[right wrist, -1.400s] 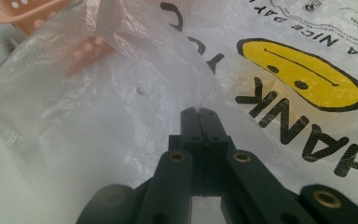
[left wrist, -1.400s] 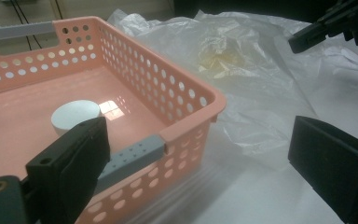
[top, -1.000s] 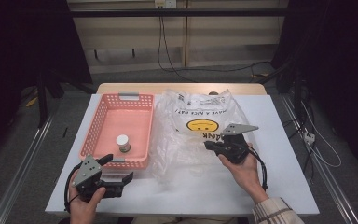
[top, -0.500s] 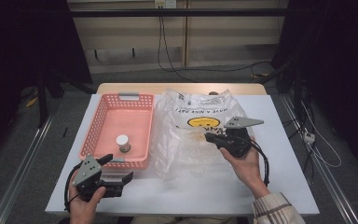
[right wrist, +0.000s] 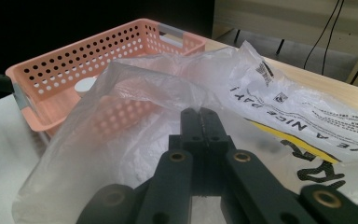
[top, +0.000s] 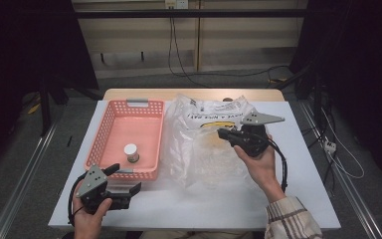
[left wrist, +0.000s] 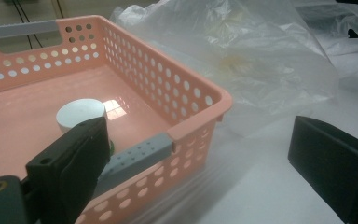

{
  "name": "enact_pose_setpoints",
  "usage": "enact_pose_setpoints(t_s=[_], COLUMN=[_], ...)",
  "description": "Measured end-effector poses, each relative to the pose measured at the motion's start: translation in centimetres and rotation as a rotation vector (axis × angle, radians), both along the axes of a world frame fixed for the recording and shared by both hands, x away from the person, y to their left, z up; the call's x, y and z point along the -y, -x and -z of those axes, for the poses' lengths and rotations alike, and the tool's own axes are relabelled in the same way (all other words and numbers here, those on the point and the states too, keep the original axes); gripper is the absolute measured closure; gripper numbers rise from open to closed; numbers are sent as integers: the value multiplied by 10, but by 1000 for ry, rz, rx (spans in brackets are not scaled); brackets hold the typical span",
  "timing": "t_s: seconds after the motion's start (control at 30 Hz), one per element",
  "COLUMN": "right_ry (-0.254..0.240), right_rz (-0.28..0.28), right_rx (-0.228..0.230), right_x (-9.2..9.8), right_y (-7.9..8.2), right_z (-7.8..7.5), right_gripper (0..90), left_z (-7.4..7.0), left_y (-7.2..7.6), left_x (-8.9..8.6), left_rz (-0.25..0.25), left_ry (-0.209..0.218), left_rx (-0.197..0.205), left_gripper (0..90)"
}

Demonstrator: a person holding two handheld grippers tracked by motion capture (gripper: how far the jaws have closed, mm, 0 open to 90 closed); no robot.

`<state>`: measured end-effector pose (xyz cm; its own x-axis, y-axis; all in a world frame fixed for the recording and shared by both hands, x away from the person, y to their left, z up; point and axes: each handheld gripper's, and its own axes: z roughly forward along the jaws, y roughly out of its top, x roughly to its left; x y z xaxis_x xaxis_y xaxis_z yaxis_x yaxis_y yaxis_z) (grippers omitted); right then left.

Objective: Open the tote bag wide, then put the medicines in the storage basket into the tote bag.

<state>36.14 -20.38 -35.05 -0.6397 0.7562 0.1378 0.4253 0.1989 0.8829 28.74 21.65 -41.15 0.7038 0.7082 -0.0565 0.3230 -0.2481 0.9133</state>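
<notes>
At the white table (top: 298, 199), a person works a clear plastic bag (top: 204, 149) with two hand-held grippers. The right gripper (top: 222, 133), jaws clenched tight, has pinched a fold of the bag's film and lifted it higher above the tabletop than it stood a second ago, so the bag's upper layer now tents up where it had lain flatter. From the right gripper view the closed jaws (right wrist: 204, 122) sit against the raised, crumpled film (right wrist: 135, 112), though whether the film is truly caught between the pads cannot be made out there.

The bag itself lies across the middle of the table, its printed side toward the far edge, its left margin touching the pink basket (top: 110, 124) that stands toward the table's left side. A small white-capped jar (top: 131, 152) sits inside the basket near its near wall.

The left gripper (top: 127, 180) rests at the table's near-left corner, jaws released and wide apart, just beside the basket's near corner (left wrist: 200, 116), holding nothing; it has not moved.

The lift suggests the bag's mouth is being opened, probably to receive something; the left hand looks free to fetch the jar.
</notes>
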Motion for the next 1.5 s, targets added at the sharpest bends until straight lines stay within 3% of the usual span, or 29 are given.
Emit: enact_pose_setpoints(t_s=[0.73,0.93,1.17,1.2,1.23,1.27,1.43,1.5], right_ry=[-26,-16,-20,-20,-19,-27,-36,-45], right_rz=[-8,-18,-17,-17,-18,-19,-16,-10], right_rx=[-4,1,-2,-2,0,3,11,12], right_x=[2,2,3,3,4,5,9,11], right_y=[-3,-1,-3,-3,0,1,2,3], right_z=[1,3,2,2,1,0,-1,-2], right_gripper=[900,900,900,900,900,900,900,900], left_z=[-4,-13,-20,-21,-23,-23,-23,-26], left_y=[-2,-18,-37,-40,-43,-50,-65,-75], left_x=[-8,-9,-9,-8,-8,-7,-6,-6], left_rz=[-29,-56,-55,-73,-85,-76,-79,-68], left_ry=[-18,-47,-74,-71,-93,-105,-121,-151], left_rx=[-29,-23,-55,-54,-51,-87,-103,-127], left_gripper=[53,69,68,68,65,64,77,77])
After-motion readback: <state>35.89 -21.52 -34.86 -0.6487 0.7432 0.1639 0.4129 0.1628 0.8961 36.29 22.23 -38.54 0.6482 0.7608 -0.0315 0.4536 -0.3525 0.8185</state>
